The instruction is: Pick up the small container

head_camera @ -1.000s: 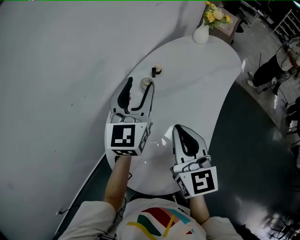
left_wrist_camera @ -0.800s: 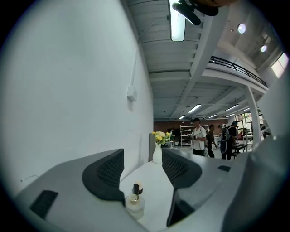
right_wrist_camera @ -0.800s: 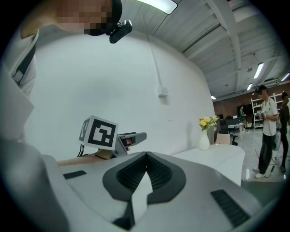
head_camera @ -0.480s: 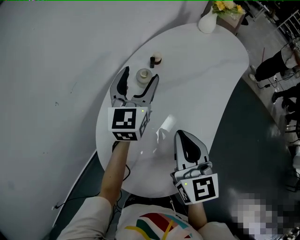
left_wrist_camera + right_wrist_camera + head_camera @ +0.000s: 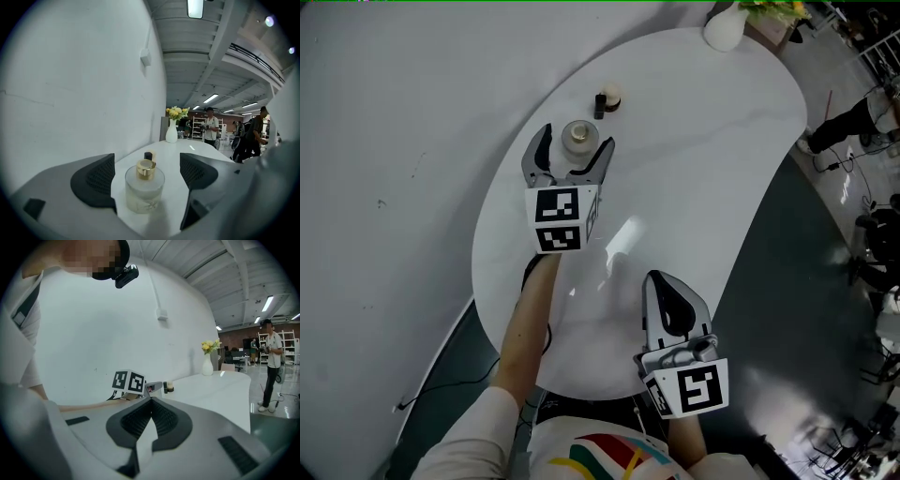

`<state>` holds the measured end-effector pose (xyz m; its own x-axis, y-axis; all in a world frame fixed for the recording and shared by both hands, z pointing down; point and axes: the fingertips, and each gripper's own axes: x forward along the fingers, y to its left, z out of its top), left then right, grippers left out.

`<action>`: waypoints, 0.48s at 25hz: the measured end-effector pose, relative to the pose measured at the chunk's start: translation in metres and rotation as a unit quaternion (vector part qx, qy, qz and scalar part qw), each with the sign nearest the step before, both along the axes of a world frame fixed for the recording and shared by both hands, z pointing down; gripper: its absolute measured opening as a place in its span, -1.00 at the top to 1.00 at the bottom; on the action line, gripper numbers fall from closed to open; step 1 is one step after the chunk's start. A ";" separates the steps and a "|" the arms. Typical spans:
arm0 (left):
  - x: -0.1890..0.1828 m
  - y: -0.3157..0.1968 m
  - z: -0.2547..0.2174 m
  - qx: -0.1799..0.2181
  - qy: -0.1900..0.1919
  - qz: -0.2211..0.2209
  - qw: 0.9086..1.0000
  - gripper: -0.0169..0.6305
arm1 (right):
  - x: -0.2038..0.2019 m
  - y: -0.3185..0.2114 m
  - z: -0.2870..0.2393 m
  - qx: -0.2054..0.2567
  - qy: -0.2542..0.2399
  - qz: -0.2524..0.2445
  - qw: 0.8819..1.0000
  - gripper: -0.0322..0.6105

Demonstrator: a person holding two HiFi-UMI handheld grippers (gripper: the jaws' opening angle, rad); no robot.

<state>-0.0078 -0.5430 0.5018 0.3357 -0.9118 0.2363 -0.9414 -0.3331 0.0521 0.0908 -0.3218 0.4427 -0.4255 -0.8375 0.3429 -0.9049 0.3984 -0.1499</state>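
Note:
A small frosted glass container [image 5: 578,141] [image 5: 144,192] with a gold cap stands upright on the white table [image 5: 694,159]. My left gripper [image 5: 573,153] [image 5: 146,176] straddles it, jaws still opening, and both pads stand clear of the glass. My right gripper [image 5: 674,302] [image 5: 151,417] hovers shut and empty over the table's near part, well behind the left one.
A tiny dark bottle with a pale cap [image 5: 606,100] [image 5: 149,155] stands just beyond the container. A white vase with yellow flowers [image 5: 727,26] [image 5: 172,131] sits at the table's far end. A white wall runs along the left. People stand beyond the table [image 5: 210,129].
My left gripper has moved forward, widened its jaws and come around the container. The right gripper has stayed where it was.

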 end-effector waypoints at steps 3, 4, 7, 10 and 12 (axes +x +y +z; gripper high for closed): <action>0.002 -0.007 0.021 -0.014 0.002 -0.002 1.000 -0.33 | -0.003 0.002 0.009 -0.010 -0.006 -0.002 1.000 0.87; 0.002 -0.009 0.027 -0.018 0.001 -0.002 1.000 -0.33 | -0.004 0.003 0.013 -0.013 -0.007 -0.003 1.000 0.87; 0.005 -0.013 0.043 -0.032 0.001 -0.001 0.999 -0.33 | -0.003 0.004 0.022 -0.022 -0.006 -0.005 1.000 0.87; 0.006 -0.019 0.053 -0.041 0.002 0.000 0.999 -0.33 | 0.003 0.002 0.029 -0.026 -0.006 0.003 1.000 0.87; 0.006 -0.024 0.055 -0.046 0.000 -0.004 0.999 -0.33 | 0.006 0.000 0.032 -0.027 -0.005 0.008 1.000 0.87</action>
